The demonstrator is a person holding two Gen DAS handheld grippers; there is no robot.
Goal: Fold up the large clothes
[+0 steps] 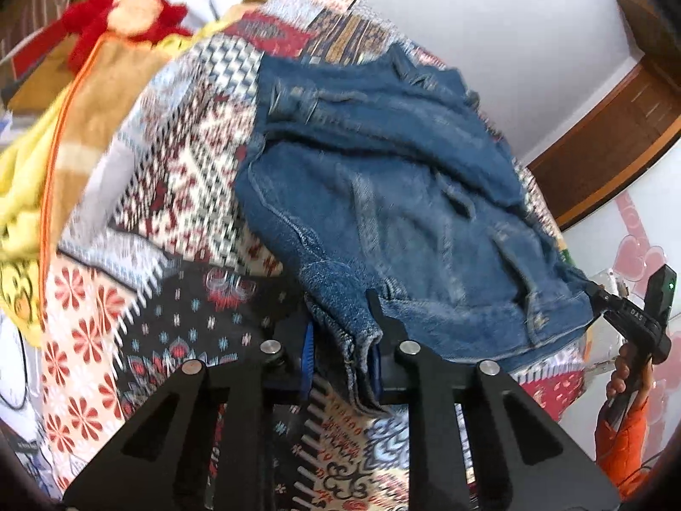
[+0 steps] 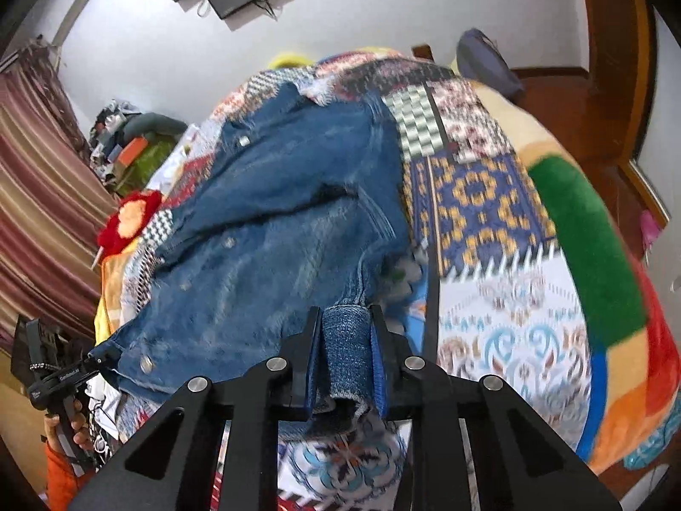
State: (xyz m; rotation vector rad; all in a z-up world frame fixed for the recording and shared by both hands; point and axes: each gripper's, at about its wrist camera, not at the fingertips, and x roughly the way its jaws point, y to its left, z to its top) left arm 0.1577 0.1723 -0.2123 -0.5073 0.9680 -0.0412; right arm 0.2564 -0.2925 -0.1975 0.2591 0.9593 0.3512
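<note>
While two claws pinch it, one denim jacket (image 1: 383, 196) lies spread.

Left gripper (image 1: 340, 336), right gripper (image 2: 345, 347): jaws clamped, angled downward.

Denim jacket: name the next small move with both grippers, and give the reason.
Probably lift both near corners together and carry them toward the far edge. The left gripper and right gripper are each shut on a hem corner of the denim jacket, which lies spread on the patterned bedspread.
</note>
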